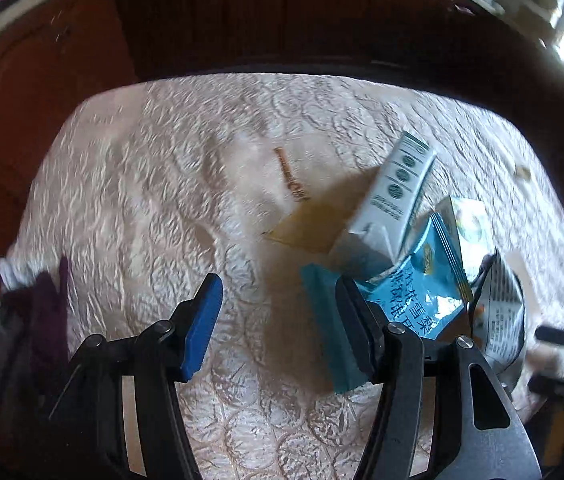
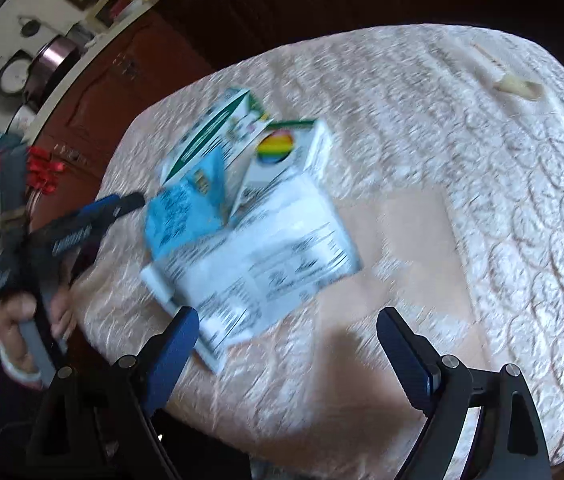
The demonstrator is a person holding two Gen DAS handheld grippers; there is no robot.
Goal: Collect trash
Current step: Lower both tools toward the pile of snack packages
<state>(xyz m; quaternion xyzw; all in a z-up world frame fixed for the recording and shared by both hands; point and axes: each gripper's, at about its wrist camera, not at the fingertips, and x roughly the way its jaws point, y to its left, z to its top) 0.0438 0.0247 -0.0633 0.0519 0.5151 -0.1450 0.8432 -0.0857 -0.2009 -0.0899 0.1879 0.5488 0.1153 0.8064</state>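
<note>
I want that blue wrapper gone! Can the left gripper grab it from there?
Probably yes. The left gripper is open, the blue wrapper lies right beside its right finger, and nothing blocks it.

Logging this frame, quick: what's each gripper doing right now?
Left gripper: open, holding nothing; its right finger sits against the blue wrapper.
Right gripper: open, empty, above the tablecloth.

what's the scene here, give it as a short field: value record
surface: quilted cover
trash pile: blue wrapper, white cartons, printed sheet, bunched together
stray scrap: pale piece, apart from the pile
left gripper: open, beside the blue wrapper, holding nothing
right gripper: open, near the printed sheet, holding nothing
</note>
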